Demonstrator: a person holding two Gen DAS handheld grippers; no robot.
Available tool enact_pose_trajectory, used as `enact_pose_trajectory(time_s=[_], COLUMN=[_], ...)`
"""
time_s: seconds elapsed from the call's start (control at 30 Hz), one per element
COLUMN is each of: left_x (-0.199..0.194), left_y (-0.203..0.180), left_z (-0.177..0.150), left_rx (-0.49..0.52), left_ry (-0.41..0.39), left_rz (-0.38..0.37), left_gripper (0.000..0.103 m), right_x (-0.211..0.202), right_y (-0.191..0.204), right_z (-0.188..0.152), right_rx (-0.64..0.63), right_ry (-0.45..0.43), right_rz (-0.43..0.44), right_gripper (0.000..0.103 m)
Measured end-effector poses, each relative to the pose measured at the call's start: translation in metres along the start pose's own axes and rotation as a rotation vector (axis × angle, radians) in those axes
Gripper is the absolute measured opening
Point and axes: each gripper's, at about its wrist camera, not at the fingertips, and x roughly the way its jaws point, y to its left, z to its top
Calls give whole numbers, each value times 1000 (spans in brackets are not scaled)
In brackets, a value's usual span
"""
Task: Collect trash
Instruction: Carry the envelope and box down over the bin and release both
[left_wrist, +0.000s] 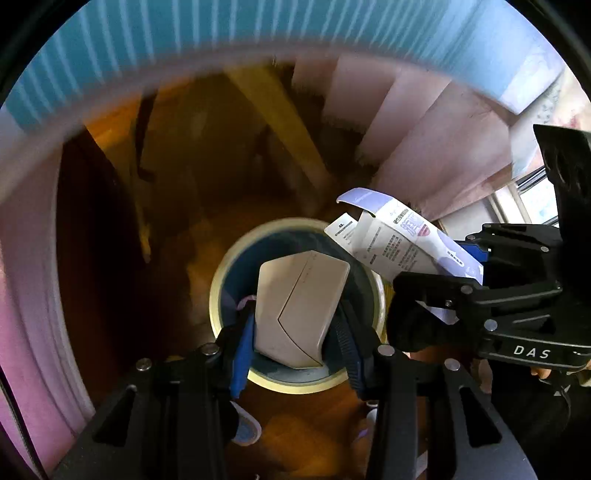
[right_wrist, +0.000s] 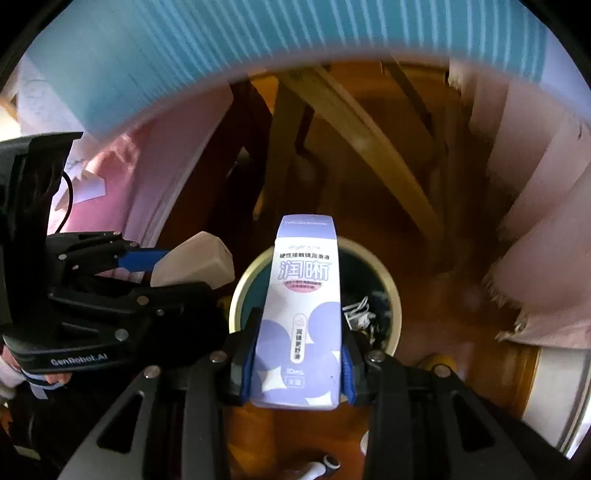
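Left hand-held gripper was clamped, part closed, on a beige box; its blue pads pressed both flanks. Right hand-held gripper was likewise closed on a white and lilac carton printed with text, pads bearing on its two narrow sides.

Both items hung above a round bin, which stood on the wooden floor directly below and just ahead of the fingertips. Judged from the left wrist view, the beige box sat squarely over the bin mouth, while the carton lay over the rim at the right, so the left hand appeared the better placed to release. Each item's long axis ran forward along the fingers, pointing down toward the opening.

Materials noted: beige box smooth, matte, with bevelled corners and a fine seam; carton of thin folded card, its top flap open. Bin had a pale cream rim, dark blue interior, and crumpled white scraps already inside. Surroundings were blurred.
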Motion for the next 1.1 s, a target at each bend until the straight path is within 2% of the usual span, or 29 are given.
enact_pose_trajectory(time_s=[0.13, 0.33, 0.37, 0.43, 0.47, 0.5, 0.57, 0.7, 1.1], left_x=[14, 19, 19, 18, 19, 18, 18, 16, 5], left_y=[8, 17, 18, 20, 21, 23, 26, 31, 28], left_z=[0, 3, 5, 6, 6, 7, 8, 10, 7], left_rx=[-26, -51, -61, -78, -86, -93, -117, -148, -154], left_ry=[37, 34, 39, 44, 44, 44, 45, 42, 24], left_rz=[-24, -54, -61, -77, -83, -89, -98, -105, -80], left_gripper=[40, 41, 44, 61, 73, 83, 88, 88, 88], right_x=[15, 20, 22, 26, 27, 27, 28, 27, 22], right_y=[3, -3, -5, -11, -13, -14, -16, -20, -19], right_z=[6, 8, 9, 10, 9, 10, 9, 7, 2], right_rx=[23, 63, 72, 105, 116, 127, 145, 175, 171], right_ry=[27, 47, 50, 58, 59, 60, 64, 60, 56], right_rz=[13, 28, 36, 69, 76, 80, 79, 92, 93], right_gripper=[36, 37, 37, 37, 43, 55, 67, 68, 68])
